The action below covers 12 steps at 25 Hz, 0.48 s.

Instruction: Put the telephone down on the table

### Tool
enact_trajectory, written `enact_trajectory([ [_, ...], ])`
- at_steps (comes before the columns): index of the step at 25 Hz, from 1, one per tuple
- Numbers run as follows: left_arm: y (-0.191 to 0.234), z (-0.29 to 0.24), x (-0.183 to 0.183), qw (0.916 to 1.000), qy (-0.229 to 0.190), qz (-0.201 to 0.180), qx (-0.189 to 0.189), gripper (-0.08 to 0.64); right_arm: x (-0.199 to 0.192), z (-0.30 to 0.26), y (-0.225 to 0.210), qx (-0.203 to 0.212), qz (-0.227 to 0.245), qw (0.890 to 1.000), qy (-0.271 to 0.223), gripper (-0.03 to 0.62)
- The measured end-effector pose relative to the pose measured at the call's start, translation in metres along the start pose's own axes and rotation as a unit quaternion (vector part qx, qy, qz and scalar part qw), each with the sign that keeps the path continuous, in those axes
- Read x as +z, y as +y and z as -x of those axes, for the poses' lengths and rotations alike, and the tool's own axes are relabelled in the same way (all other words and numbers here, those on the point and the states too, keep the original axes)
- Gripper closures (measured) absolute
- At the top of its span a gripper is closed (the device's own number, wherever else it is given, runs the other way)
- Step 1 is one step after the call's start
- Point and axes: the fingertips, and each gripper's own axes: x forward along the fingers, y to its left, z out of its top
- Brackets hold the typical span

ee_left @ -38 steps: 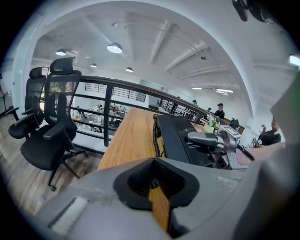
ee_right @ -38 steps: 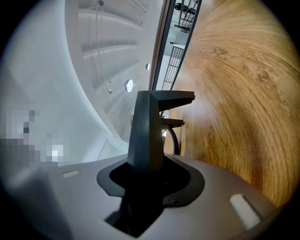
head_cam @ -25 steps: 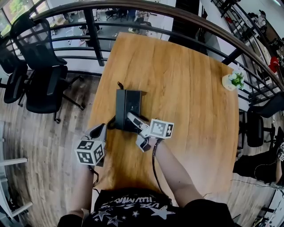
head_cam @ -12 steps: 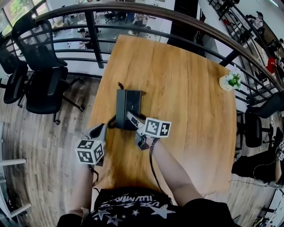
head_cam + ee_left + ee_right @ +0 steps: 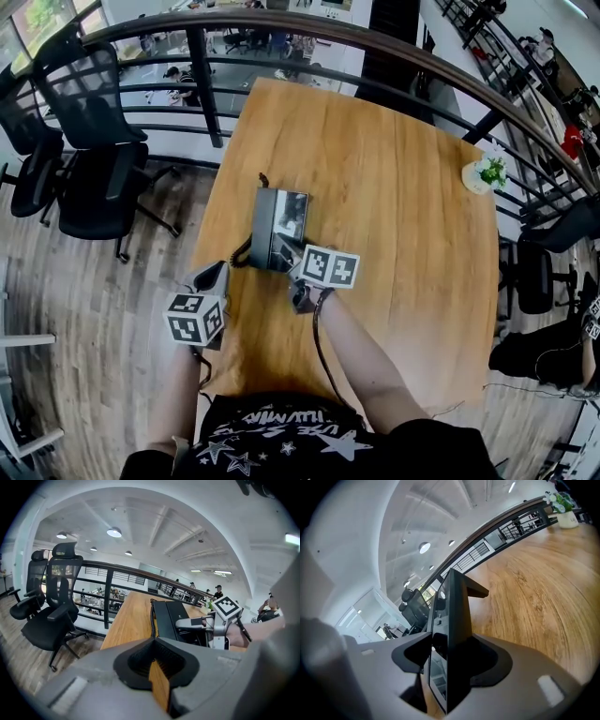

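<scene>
The telephone (image 5: pixel 279 228) sits at centre frame of the head view, on the near-left part of the wooden table (image 5: pixel 403 169); whether its base lies fully flat cannot be told.

Right gripper (image 5: pixel 290 256): jaws opening, with the telephone's near edge between them and a gap showing on one side.

Left gripper (image 5: pixel 212 278): jaws nearly together and empty, at lower left, apart from the unit.

Handling, as judged:
- Rigid plastic body, moderate weight, smooth and likely slippery.
- The handset is loose on its coiled cord (image 5: pixel 244 255).
- Grip the thin base edge, not the handset or cord.
</scene>
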Motion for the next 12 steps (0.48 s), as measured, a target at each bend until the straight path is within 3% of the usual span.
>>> enact_trajectory([
  [9, -0.003, 0.005, 0.001, 1.0, -0.001, -0.007, -0.002, 0.558, -0.006, 0.003, -0.013, -0.027, -0.014, 0.999, 0.016, 0.307],
  [12, -0.006, 0.009, 0.001, 0.9999, -0.002, -0.01, -0.004, 0.558, -0.007, 0.008, -0.014, -0.026, -0.015, 0.999, 0.013, 0.261],
])
